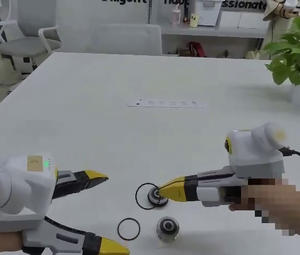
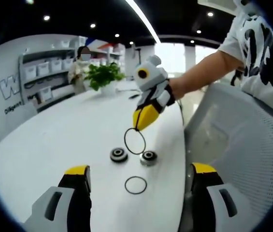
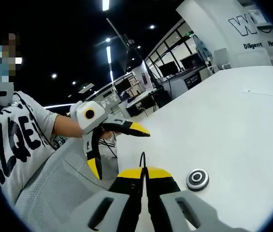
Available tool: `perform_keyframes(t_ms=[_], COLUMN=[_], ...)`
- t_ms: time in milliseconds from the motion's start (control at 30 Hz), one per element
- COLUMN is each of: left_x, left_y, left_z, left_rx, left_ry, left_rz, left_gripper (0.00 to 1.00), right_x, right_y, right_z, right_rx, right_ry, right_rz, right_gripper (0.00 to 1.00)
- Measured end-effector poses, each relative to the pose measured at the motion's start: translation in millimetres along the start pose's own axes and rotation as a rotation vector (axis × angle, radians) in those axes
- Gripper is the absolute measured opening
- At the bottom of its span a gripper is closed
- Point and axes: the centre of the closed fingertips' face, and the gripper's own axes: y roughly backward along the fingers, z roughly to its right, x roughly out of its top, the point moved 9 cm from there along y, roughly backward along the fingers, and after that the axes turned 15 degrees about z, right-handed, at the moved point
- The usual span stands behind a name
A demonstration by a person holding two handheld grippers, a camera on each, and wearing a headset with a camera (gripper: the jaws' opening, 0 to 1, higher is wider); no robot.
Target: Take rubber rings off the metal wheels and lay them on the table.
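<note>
Near the front edge of the surface (image 1: 86,106), fingers of the right gripper (image 1: 163,190) pinch a rubber ring (image 2: 135,141), seemingly lifted, beside two metal wheels (image 2: 119,155); a loose ring (image 1: 129,229) lies flat. Fingers of the left gripper (image 1: 110,212) spread wide. Bare room reaches a power strip (image 1: 165,103).

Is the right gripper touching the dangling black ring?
Touching. In the left gripper view the ring hangs pinched in the shut tips of the right gripper.

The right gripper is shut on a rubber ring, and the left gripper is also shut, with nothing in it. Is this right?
Not quite. The left gripper is open, not shut: the left gripper view shows its jaws wide apart, with nothing between them. The right gripper is indeed shut on a rubber ring.
</note>
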Motion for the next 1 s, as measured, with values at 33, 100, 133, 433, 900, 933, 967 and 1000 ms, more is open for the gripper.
perform_keyframes(t_ms=[33, 100, 133, 433, 900, 933, 967, 1000], left_x=[0.1, 0.3, 0.2, -1.1, -3.7, -4.1, -4.4, -4.9], left_y=[0.9, 1.9, 2.5, 7.3, 12.4, 12.5, 12.6, 12.7], left_z=[-0.4, -0.5, -0.6, 0.3, -1.2, -1.1, -1.1, -0.9], left_rx=[0.005, 0.01, 0.012, 0.026, 0.043, 0.044, 0.044, 0.043], left_ry=[0.004, 0.005, 0.004, 0.007, 0.01, 0.008, 0.007, 0.006], left_rz=[0.003, 0.005, 0.005, 0.012, 0.012, 0.01, 0.009, 0.007], left_gripper=[0.86, 0.86, 0.86, 0.88, 0.9, 0.9, 0.9, 0.9], right_x=[-0.4, -1.7, -2.5, -9.2, -18.8, -19.9, -20.4, -20.9], right_y=[-0.7, -2.5, -3.8, -15.0, -24.7, -26.1, -27.0, -27.9], right_z=[-0.2, -0.6, -1.0, -1.3, -0.8, -0.6, -0.2, -0.1], right_rx=[0.001, 0.004, 0.005, 0.021, 0.037, 0.038, 0.038, 0.037], right_ry=[0.0, -0.001, -0.001, -0.001, -0.012, -0.015, -0.014, -0.014], right_rz=[-0.002, -0.009, -0.013, -0.048, -0.089, -0.093, -0.095, -0.098], right_gripper=[0.0, 0.0, 0.0, 0.0, 0.0, 0.0, 0.0, 0.0])
